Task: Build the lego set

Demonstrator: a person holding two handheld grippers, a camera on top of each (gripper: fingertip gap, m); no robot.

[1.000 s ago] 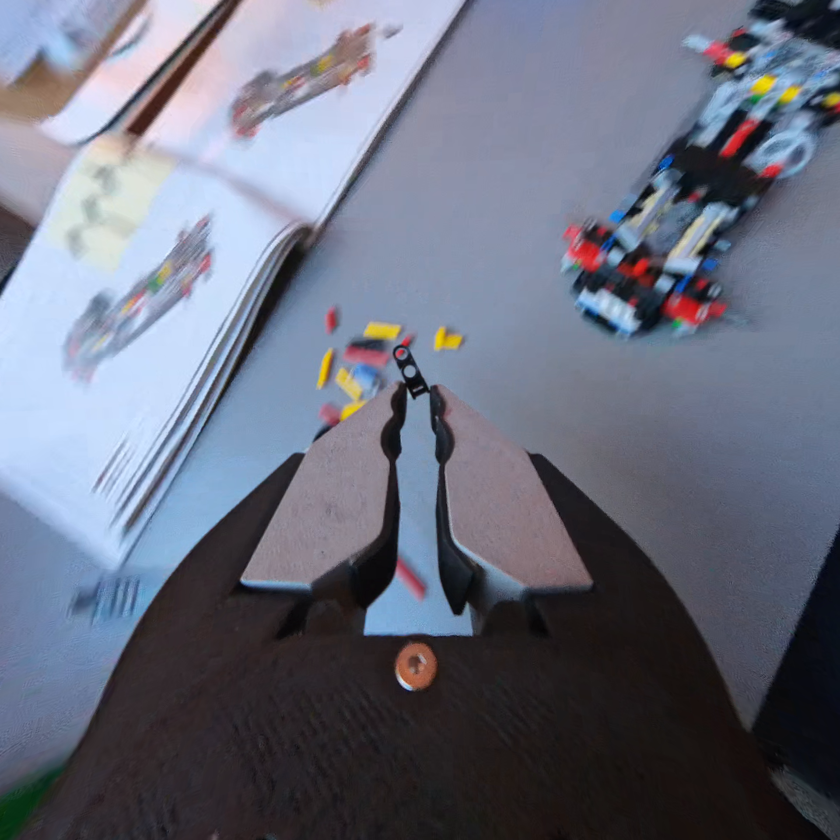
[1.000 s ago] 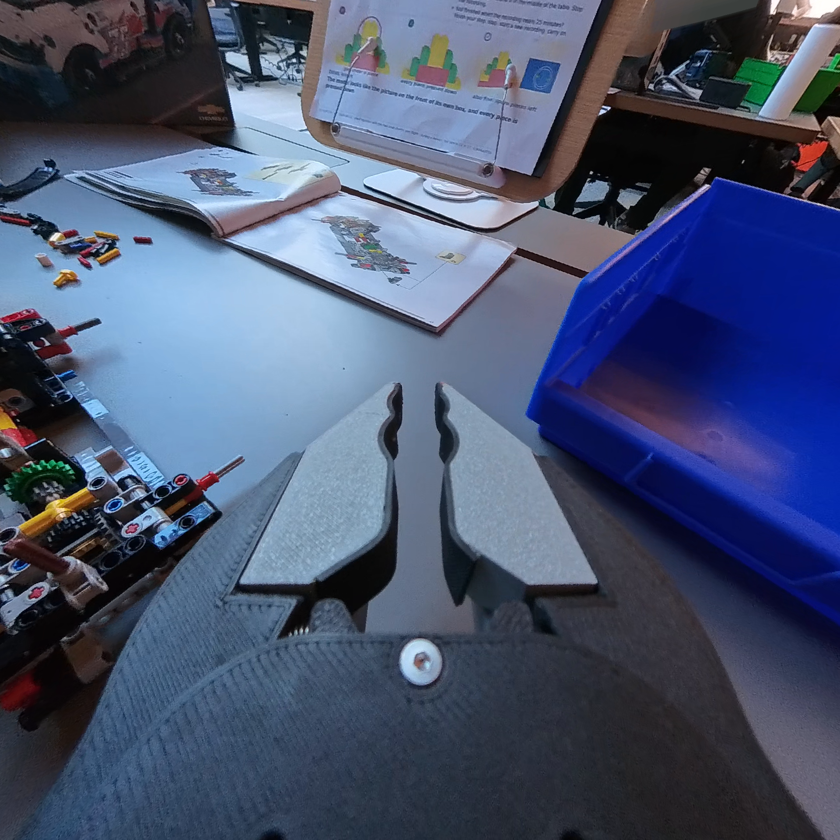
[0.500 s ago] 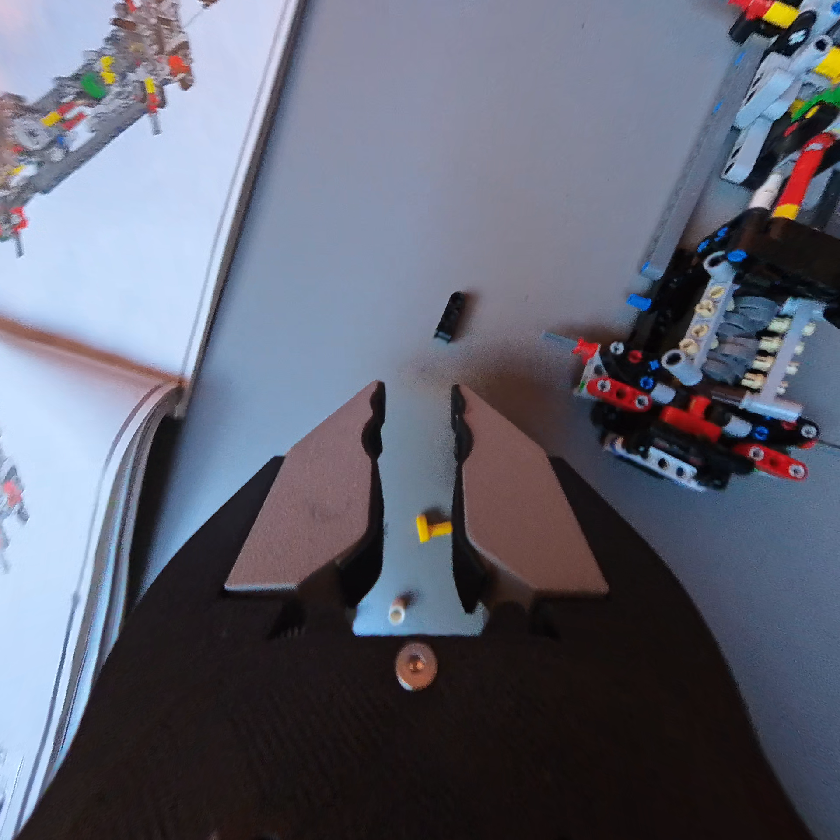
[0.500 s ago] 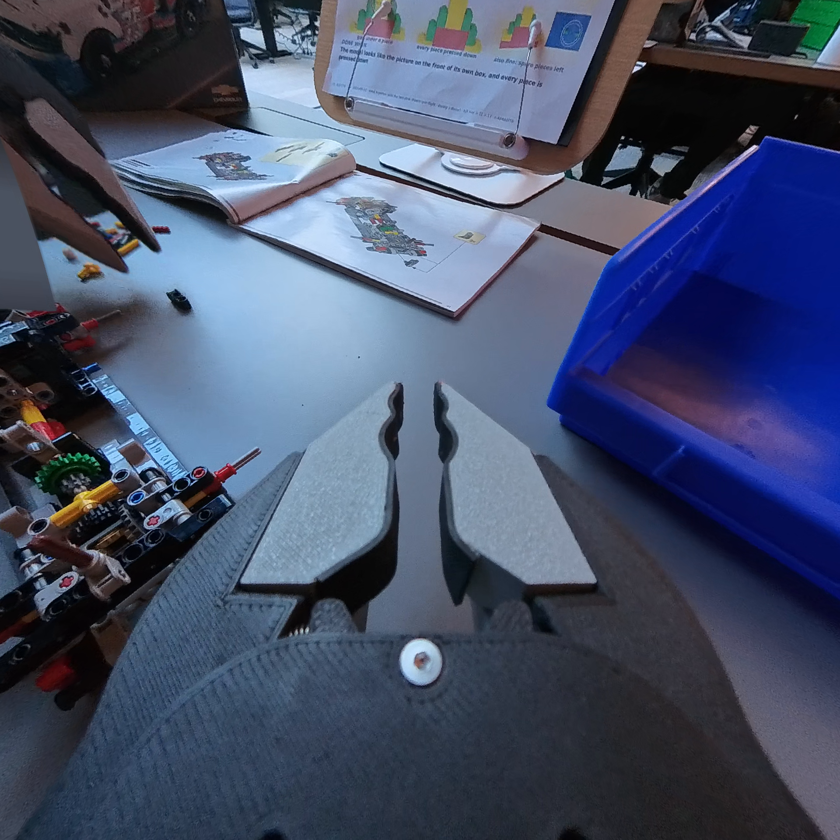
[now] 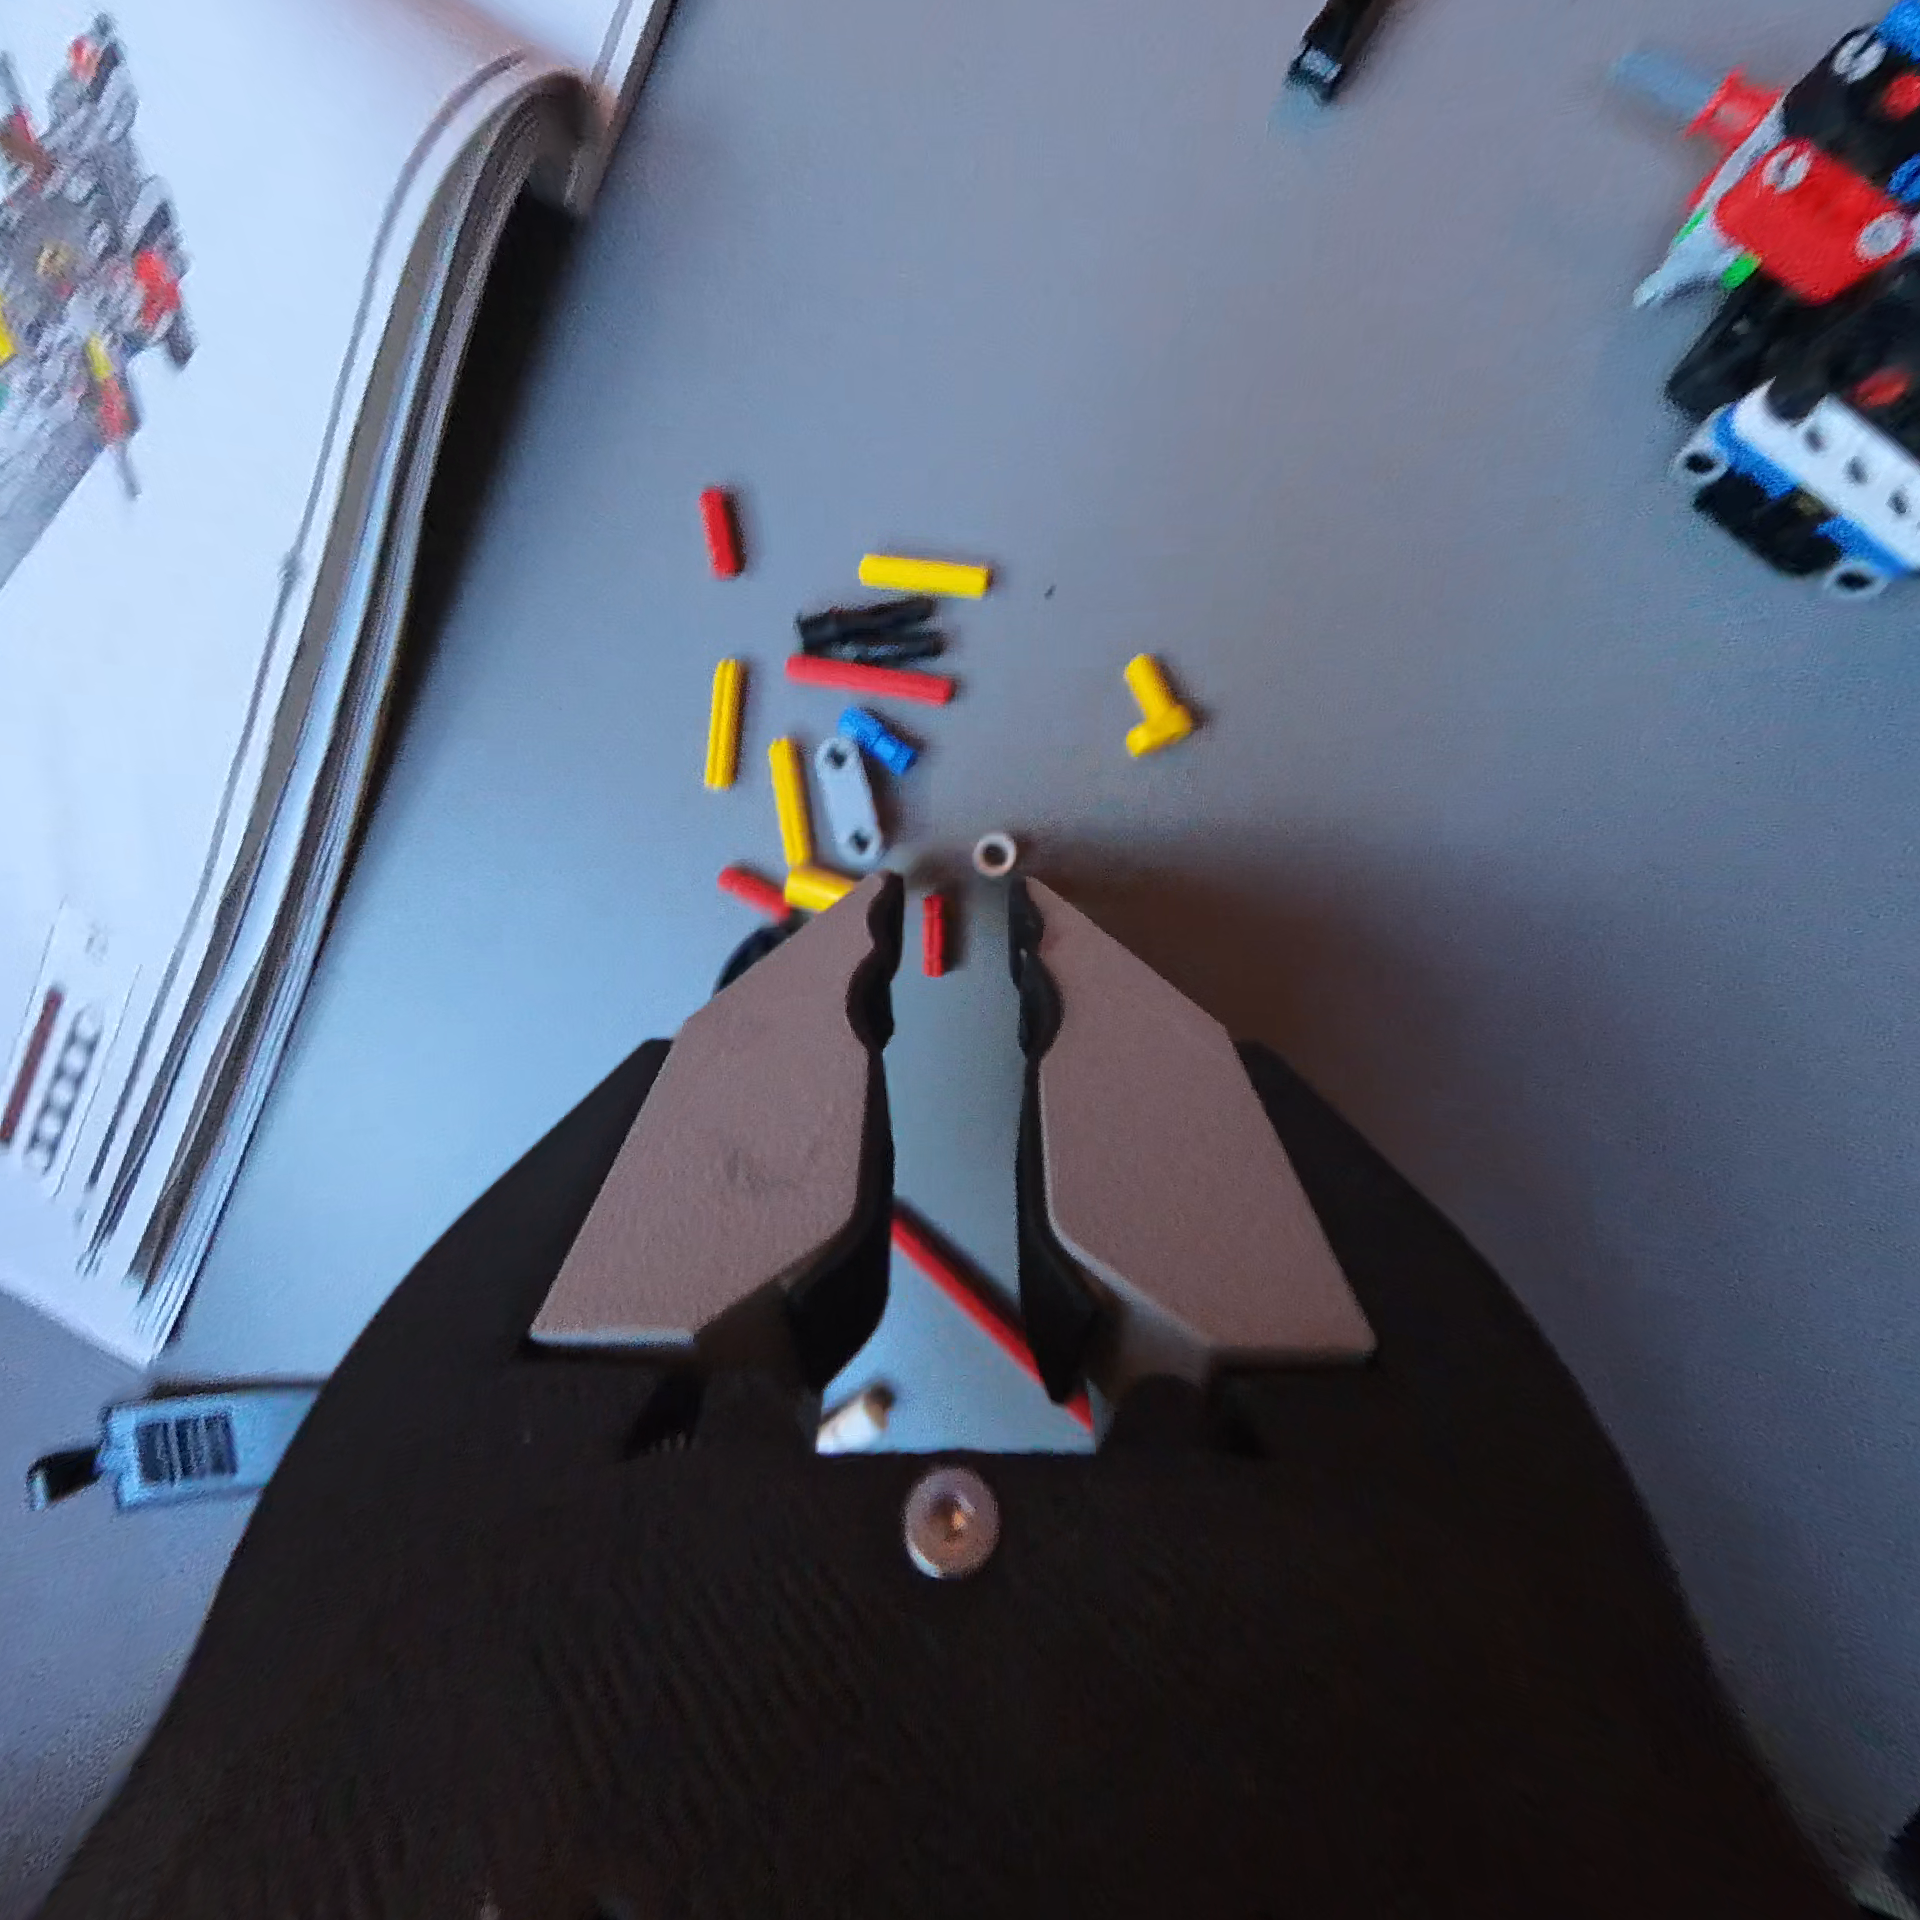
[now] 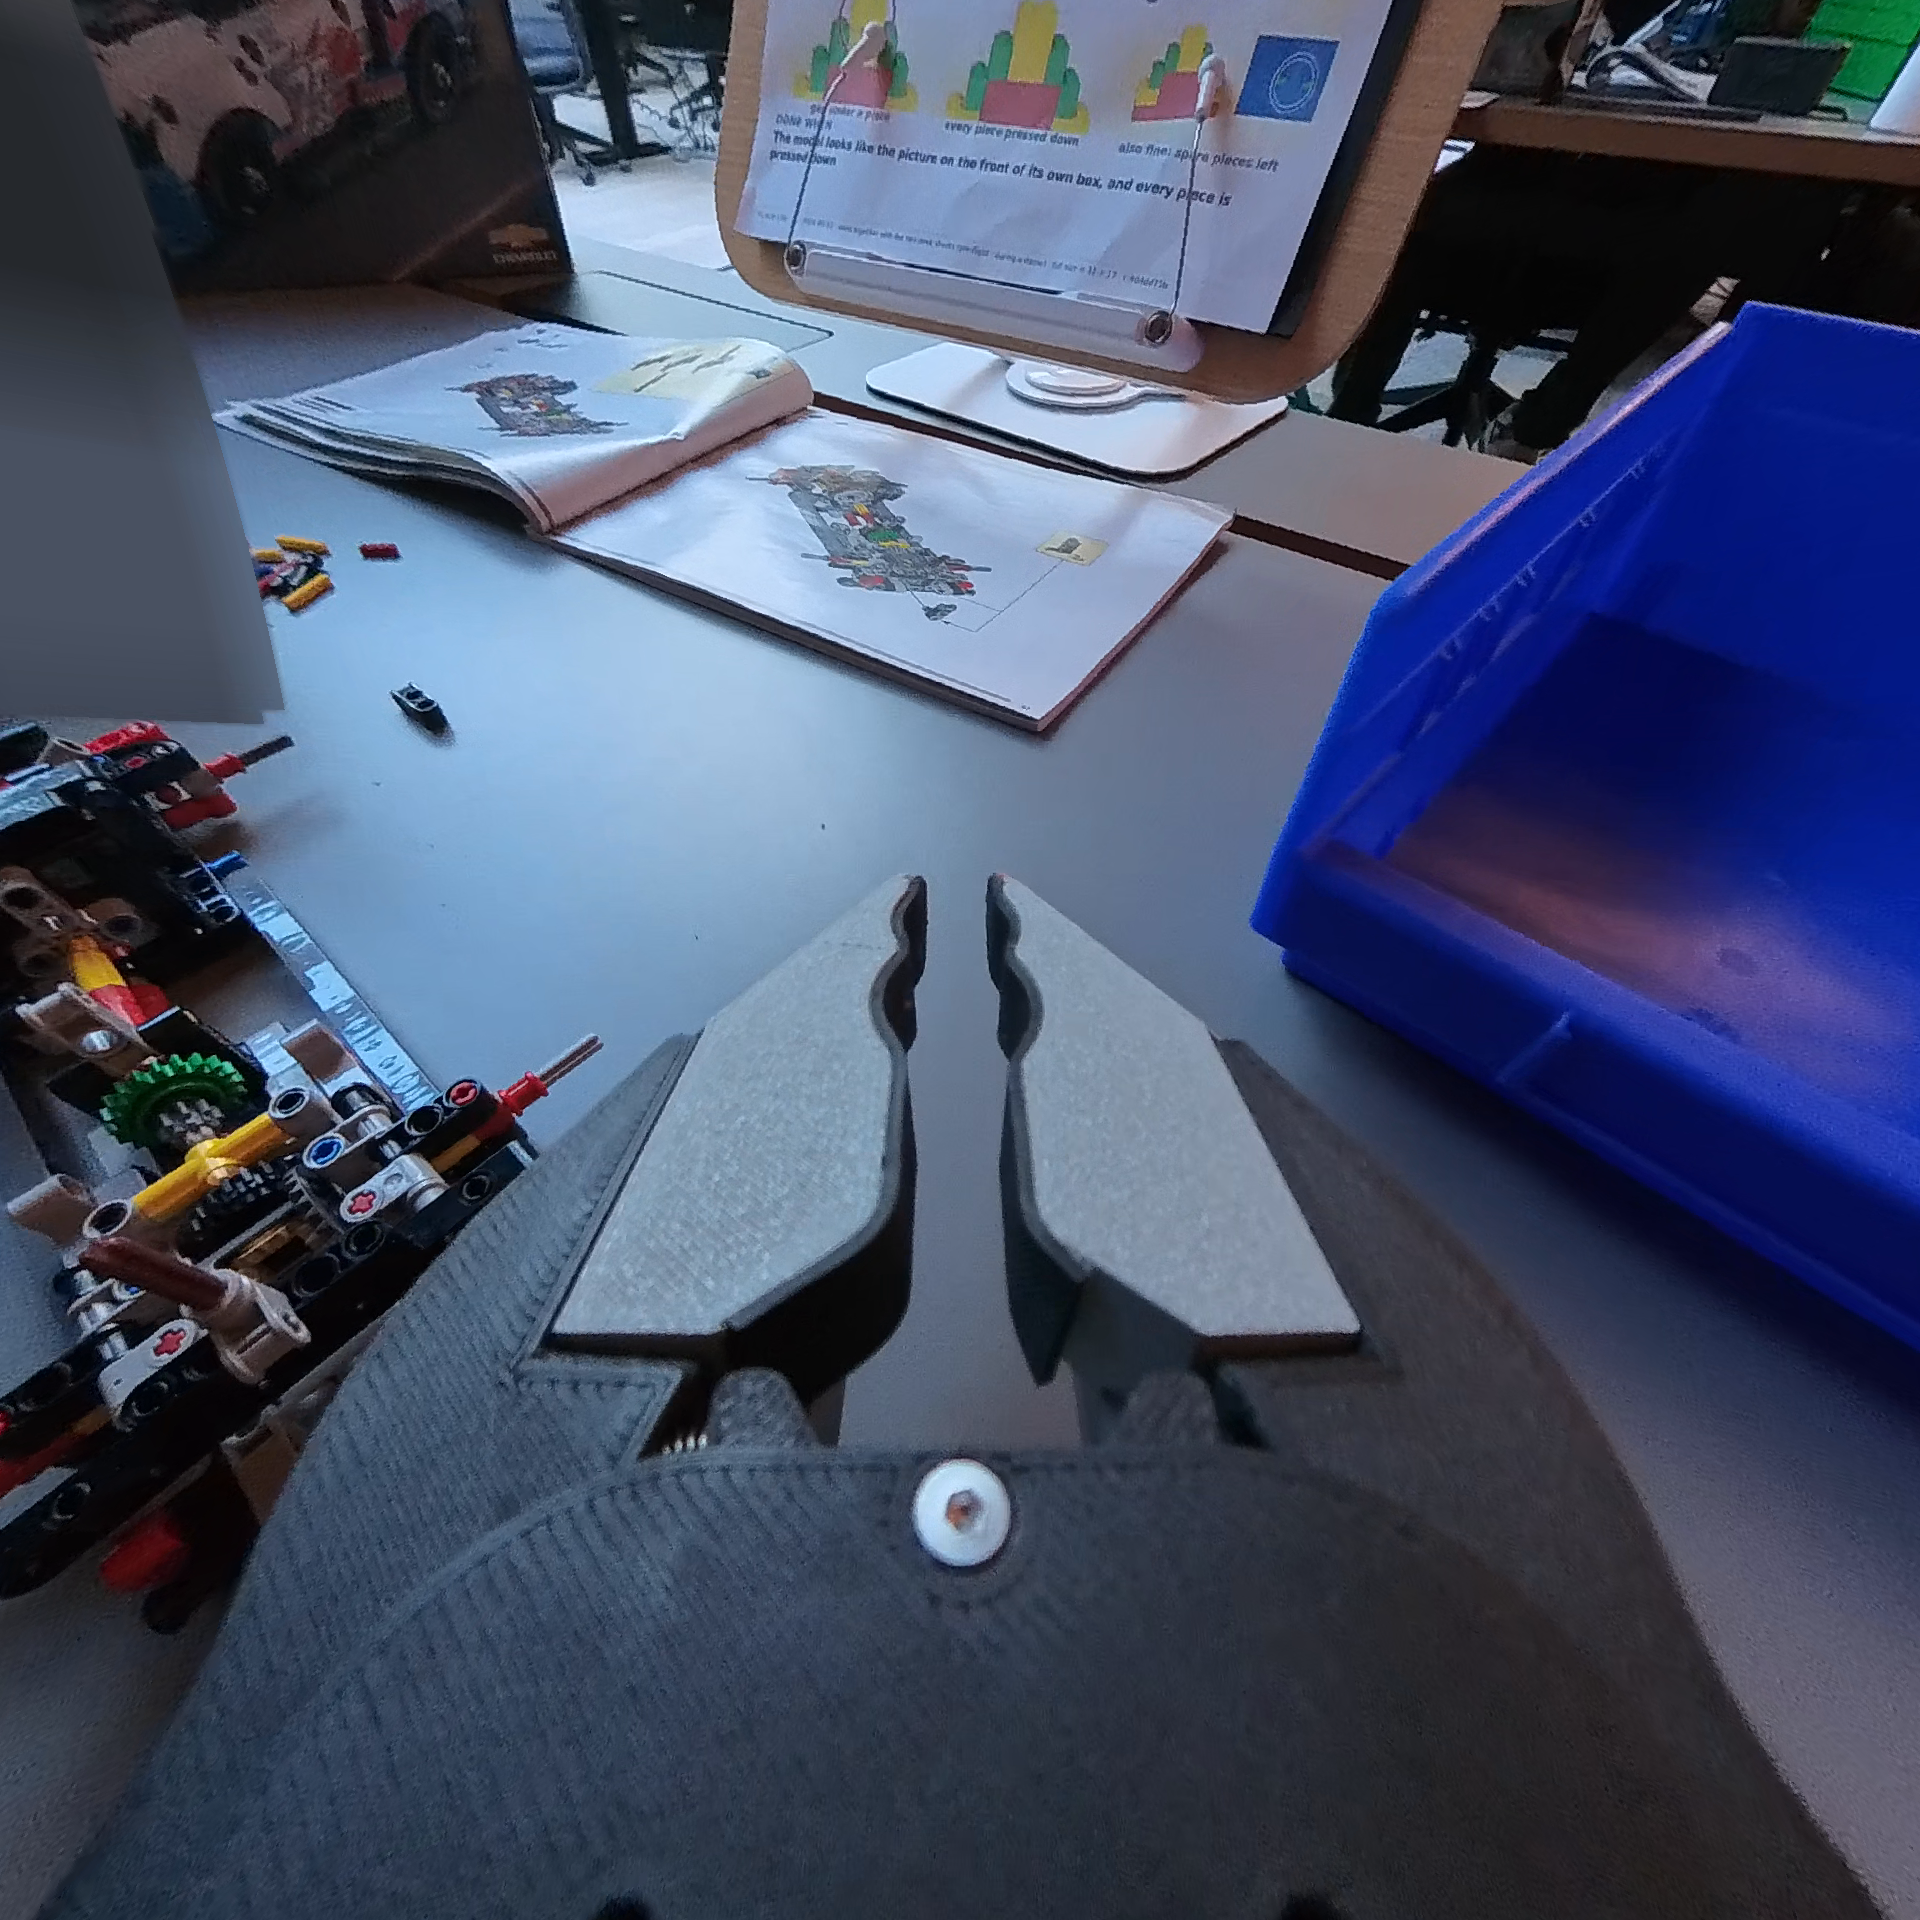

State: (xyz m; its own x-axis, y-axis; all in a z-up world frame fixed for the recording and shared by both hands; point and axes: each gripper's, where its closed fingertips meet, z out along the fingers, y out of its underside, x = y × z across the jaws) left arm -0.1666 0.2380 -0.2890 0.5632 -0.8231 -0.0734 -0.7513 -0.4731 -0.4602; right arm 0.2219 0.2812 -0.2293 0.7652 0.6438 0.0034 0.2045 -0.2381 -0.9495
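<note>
Red pin (image 5: 934,934), long axis along left gripper's (image 5: 951,896) parted fingers (image 5: 769,1091)

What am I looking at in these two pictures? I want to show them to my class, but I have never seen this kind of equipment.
A person holds two hand-held grippers, each with a camera looking forward along its two fingers. So each picture is one gripper's own view.

The left gripper hovers over a grey table, above loose building pieces: yellow and red rods, a grey link, a small pale ring. A short red pin lies on the table between its open fingers, not gripped. An open instruction booklet lies to the left.

The right gripper holds nothing; its fingers are slightly apart. Near it are a half-built model car, a blue bin and the same booklet.
</note>
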